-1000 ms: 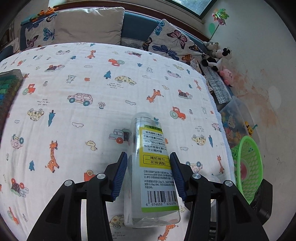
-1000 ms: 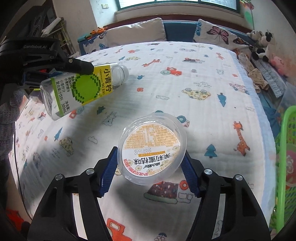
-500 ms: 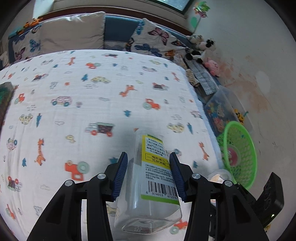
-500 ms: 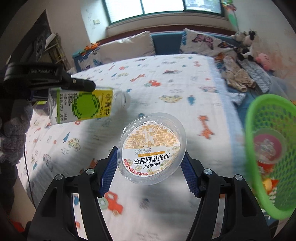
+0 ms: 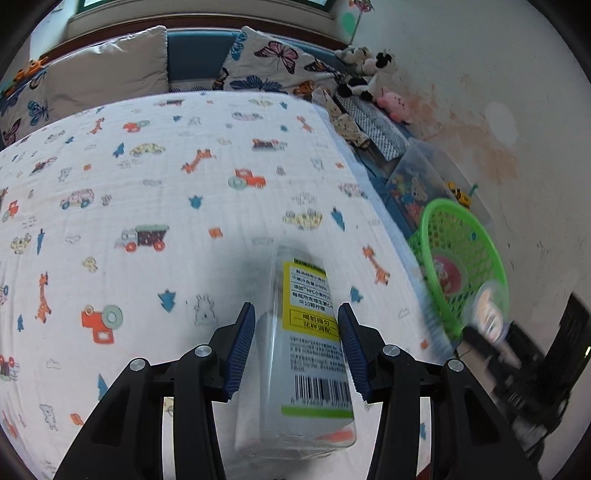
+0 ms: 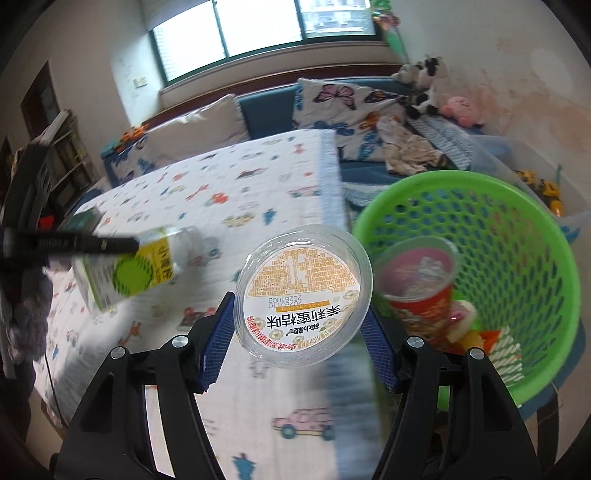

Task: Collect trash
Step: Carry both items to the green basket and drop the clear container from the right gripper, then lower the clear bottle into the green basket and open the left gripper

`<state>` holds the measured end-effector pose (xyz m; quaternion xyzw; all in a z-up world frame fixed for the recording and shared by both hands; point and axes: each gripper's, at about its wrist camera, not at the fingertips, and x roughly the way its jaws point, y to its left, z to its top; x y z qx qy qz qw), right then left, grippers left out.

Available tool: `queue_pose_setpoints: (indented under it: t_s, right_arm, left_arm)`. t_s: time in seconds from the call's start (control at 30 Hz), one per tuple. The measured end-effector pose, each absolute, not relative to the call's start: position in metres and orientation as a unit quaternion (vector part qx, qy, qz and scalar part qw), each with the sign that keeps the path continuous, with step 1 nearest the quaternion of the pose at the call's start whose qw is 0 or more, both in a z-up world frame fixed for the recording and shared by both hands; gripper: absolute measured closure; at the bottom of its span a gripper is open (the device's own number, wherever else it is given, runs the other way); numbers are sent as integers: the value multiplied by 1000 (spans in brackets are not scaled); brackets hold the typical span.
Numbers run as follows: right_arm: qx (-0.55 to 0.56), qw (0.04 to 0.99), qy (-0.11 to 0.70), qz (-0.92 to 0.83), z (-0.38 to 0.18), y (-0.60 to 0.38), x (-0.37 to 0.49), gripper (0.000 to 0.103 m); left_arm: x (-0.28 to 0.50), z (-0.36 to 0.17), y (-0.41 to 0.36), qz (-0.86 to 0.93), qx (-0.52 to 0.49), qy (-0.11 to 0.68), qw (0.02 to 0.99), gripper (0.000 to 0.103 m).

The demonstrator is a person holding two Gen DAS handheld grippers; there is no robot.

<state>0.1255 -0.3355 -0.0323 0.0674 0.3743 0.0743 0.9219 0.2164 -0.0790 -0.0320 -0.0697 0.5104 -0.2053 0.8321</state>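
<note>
My left gripper (image 5: 297,347) is shut on a clear plastic bottle (image 5: 308,354) with a yellow-green label, held above the bed; the bottle also shows in the right wrist view (image 6: 133,271). My right gripper (image 6: 297,334) is shut on a clear round plastic cup (image 6: 303,291) with an orange-printed lid, held just left of a green mesh basket (image 6: 517,236). The basket holds a red paper cup (image 6: 421,284) and scraps. In the left wrist view the basket (image 5: 461,258) sits off the bed's right edge, with the blurred cup (image 5: 487,314) at its near rim.
The bed (image 5: 147,206) has a white cartoon-print cover, with pillows (image 5: 107,70) at its head. Plush toys (image 5: 373,81) and a clear toy bin (image 5: 421,184) lie between bed and wall. A window (image 6: 266,33) is behind.
Both grippers have swung right toward the green basket with their loads. The right gripper's cup now hangs at the basket's rim; the bottle has moved nearer the bed's right edge.
</note>
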Motion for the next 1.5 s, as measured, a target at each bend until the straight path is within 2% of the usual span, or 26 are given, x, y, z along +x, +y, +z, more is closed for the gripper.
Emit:
queue_pose_setpoints:
  t_s: [0.3, 0.43, 0.5, 0.7, 0.9, 1.0, 1.3, 1.5]
  right_arm:
    - [90, 927, 364, 21, -28, -381, 120, 37]
    - [96, 926, 364, -7, -29, -402, 119, 37]
    - [101, 925, 366, -22, -32, -412, 119, 37]
    - [120, 918, 376, -49, -42, -438, 121, 37]
    - [134, 911, 385, -69, -53, -453, 125, 35]
    - [138, 909, 386, -78, -56, -458, 125, 32]
    - [141, 911, 380, -78, -50, -463, 108, 30]
    - [137, 917, 367, -74, -39, -465, 86, 30]
  left_arm:
    - [207, -54, -92, -208, -21, 520, 828, 58]
    - [211, -54, -100, -205, -5, 518, 830, 54]
    - [214, -55, -103, -203, -2, 518, 831, 49]
    - [220, -61, -109, -193, 10, 519, 833, 49]
    - [222, -63, -114, -186, 26, 520, 834, 49]
    - [224, -64, -115, -188, 28, 522, 832, 58]
    - [210, -41, -144, -241, 27, 506, 828, 58]
    - [200, -15, -199, -303, 28, 489, 817, 58]
